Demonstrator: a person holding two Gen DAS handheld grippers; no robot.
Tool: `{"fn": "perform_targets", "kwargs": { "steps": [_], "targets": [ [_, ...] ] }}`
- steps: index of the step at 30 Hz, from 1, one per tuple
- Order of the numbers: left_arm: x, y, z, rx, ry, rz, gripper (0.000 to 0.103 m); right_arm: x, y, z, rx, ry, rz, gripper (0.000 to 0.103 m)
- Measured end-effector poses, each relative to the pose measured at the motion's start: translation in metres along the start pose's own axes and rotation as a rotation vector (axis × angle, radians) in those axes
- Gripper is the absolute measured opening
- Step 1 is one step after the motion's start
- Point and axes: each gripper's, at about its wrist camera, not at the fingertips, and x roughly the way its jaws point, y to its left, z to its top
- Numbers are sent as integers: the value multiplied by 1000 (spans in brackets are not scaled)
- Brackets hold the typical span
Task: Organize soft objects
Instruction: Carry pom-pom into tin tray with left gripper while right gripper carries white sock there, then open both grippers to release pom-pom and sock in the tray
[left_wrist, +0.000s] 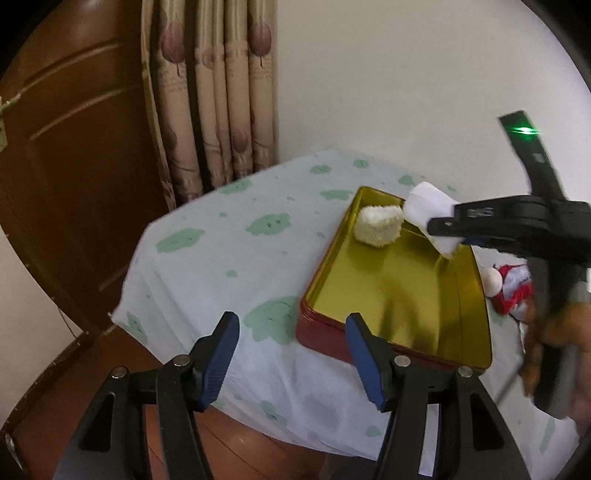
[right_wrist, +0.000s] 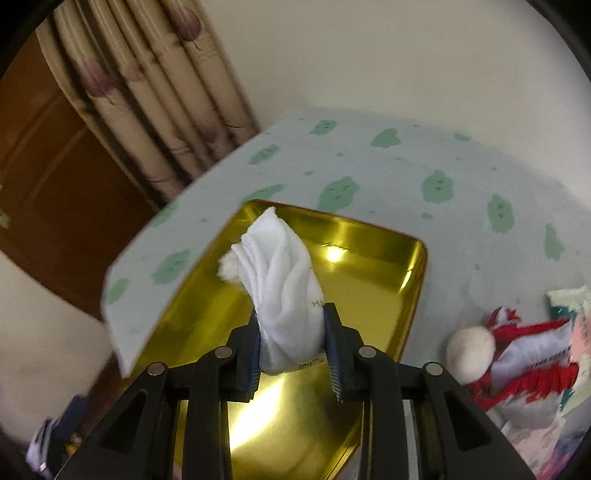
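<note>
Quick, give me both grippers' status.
Left gripper: open, holding nothing.
Right gripper: shut on the white cloth, above the tin.

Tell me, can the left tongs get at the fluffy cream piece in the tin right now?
Probably yes. The left tongs are open and empty, and the fluffy cream piece lies exposed in the gold tin's far corner. The right tongs, holding the white cloth, hover close beside it, though.

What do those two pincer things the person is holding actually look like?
Both are black plastic tools. The left gripper and right gripper each have two angular black arms with triangular cut-outs, round silver pivot pins, and dark blue ribbed pads on the fingers. Seen from outside, the right gripper's body carries a green light.
</note>
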Motion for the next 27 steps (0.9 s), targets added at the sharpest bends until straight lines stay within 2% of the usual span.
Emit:
{"fn": "perform_targets", "kwargs": {
  "steps": [4, 7, 10, 11, 12, 18, 21, 23, 27],
  "targets": [
    [5, -4, -2, 15, 30, -7, 61, 19, -1, 0, 3, 23, -68, 29],
    [11, -9, -4, 34, 61, -15, 61, 29, -1, -3, 6, 45, -85, 36],
    [12, -11, -4, 40, 69, -18, 61, 22, 0, -6, 8, 12, -71, 65],
    [11, -11, -4, 39, 62, -14, 61, 17, 0, -7, 8, -6, -90, 80],
    [10, -12, -5, 39, 59, -12, 61, 12, 0, -7, 7, -31, -100, 85],
    [16, -15, -7, 52, 91, -10, 61, -36, -6, -19, 27, -180, -12, 86],
    [14, -17, -7, 66, 83, -3, 61, -73, -17, -41, 43, -278, 24, 88],
    [13, -19, -8, 75, 80, 3, 61, -95, -22, -58, 32, -328, 3, 90],
    [8, -25, -12, 101, 63, -4, 61, -150, -56, -114, 20, -427, -126, 96]
  ]
}}
